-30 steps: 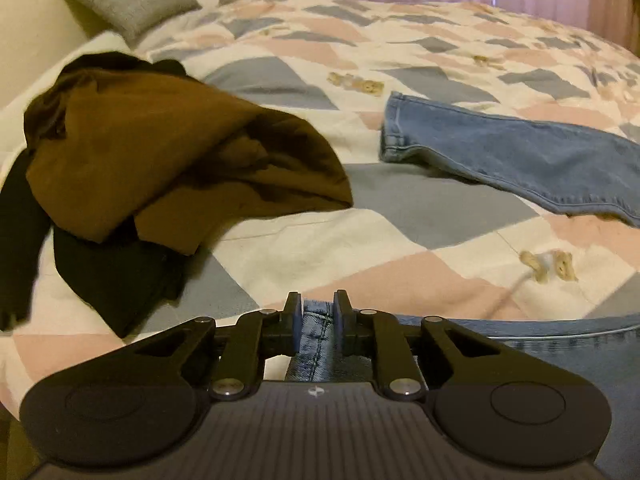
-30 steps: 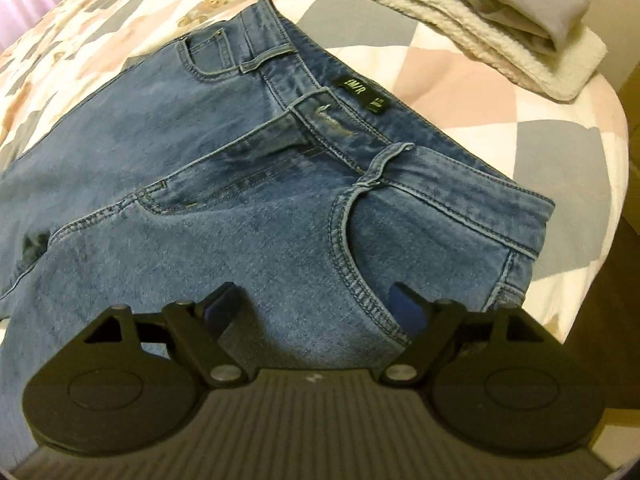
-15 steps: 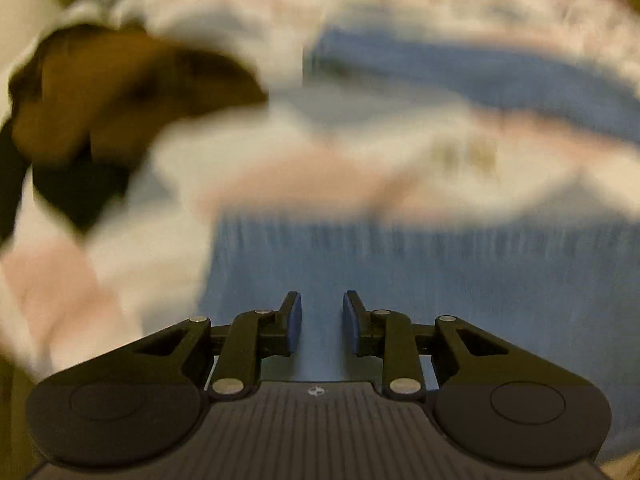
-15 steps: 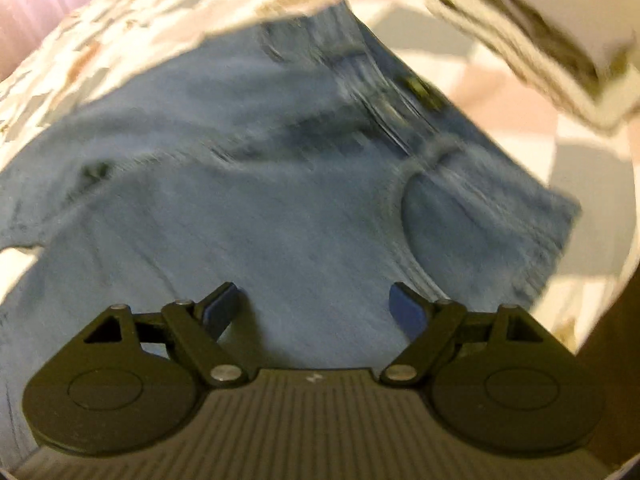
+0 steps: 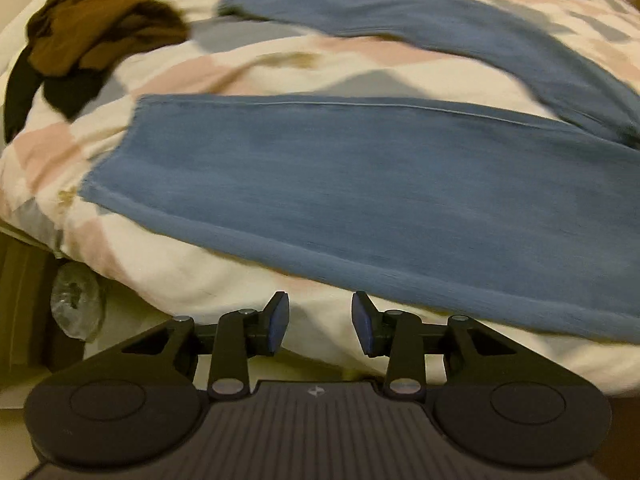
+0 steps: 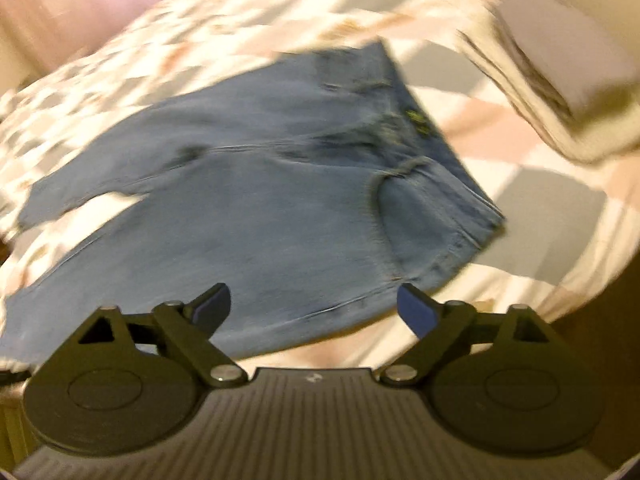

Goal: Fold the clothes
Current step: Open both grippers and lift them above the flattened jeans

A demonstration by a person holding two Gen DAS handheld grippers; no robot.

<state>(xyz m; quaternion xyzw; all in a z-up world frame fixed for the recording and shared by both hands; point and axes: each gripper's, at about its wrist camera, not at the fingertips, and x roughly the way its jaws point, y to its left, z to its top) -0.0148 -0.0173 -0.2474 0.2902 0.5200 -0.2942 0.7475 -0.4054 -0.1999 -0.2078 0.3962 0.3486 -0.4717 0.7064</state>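
Blue jeans (image 5: 360,184) lie flat on the patterned bedspread (image 5: 304,60), both legs spread apart. In the right wrist view their waist end (image 6: 304,200) points to the right. My left gripper (image 5: 319,322) is open and empty, held off the bed's near edge just below the near leg. My right gripper (image 6: 314,308) is wide open and empty, above the near edge of the jeans' hip. Both views are motion-blurred.
A brown garment over a black one (image 5: 92,32) lies at the bed's far left. A folded stack of cream and grey clothes (image 6: 560,92) sits at the bed's right corner. A clear plastic object (image 5: 76,304) lies below the bed edge at left.
My left gripper let go of the jeans leg hem, opened and pulled back off the bed. My right gripper stayed open and drew back and up from the jeans.
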